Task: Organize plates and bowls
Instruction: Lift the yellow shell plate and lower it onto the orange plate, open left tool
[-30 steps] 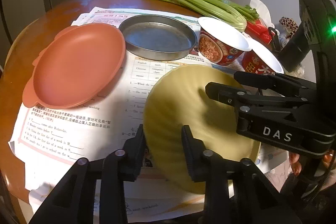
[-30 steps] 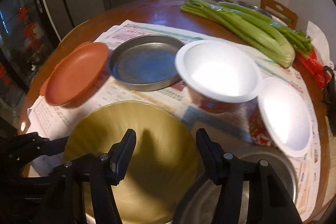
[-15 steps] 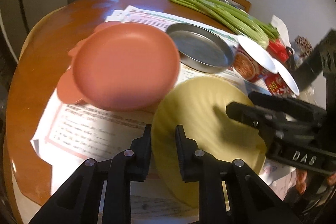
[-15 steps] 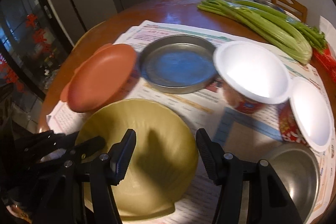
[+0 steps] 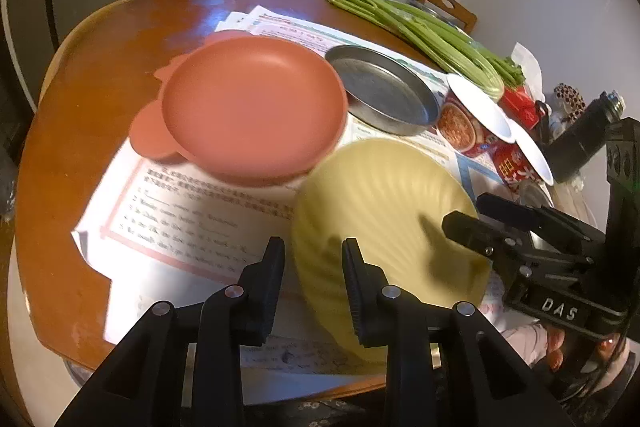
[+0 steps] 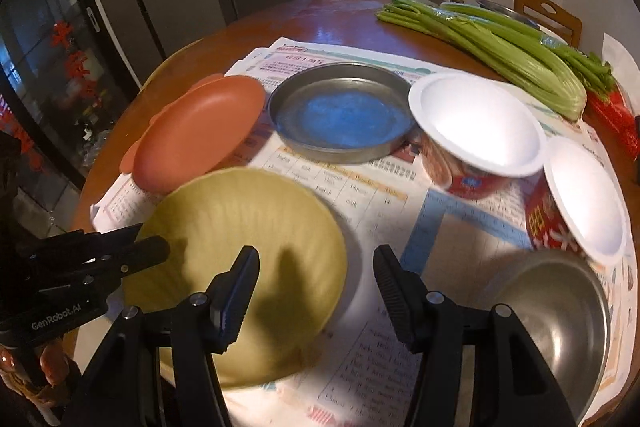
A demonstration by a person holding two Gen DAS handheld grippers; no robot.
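A: What is gripped by the left gripper (image 5: 312, 247)?

B: The yellow ribbed plate (image 5: 384, 211) is gripped. Its near-left rim is pinched between the 2 black fingers, and the same clamp is seen from the side in the right wrist view, at the plate's left edge.

A: And the right gripper (image 6: 316, 255)?

B: Its jaws are held apart and nothing is pressed between them. 1 finger is seen above the yellow plate, the other above the printed sheets (image 6: 400, 187). In the left wrist view its tips are placed at the plate's right rim – whether the rim is touched cannot be told.

A: Where is the yellow plate placed?

B: At the near side of the round wooden table (image 5: 100, 67), over the printed sheets, with a shadow cast under its right side. Its far rim is seen against the near rim of the terracotta plate (image 5: 252, 107); contact between the 2 cannot be judged.

A: What else is laid out?

B: A round metal pan (image 5: 384, 91) is set just to the right of the terracotta plate. To its right, 2 white-topped paper cups (image 6: 476, 123) are lined up – the 2nd (image 6: 584, 195) nearer the table's right edge. A steel bowl (image 6: 560, 311) is set at the near right, and a bunch of celery (image 6: 500, 43) is laid along the far side.
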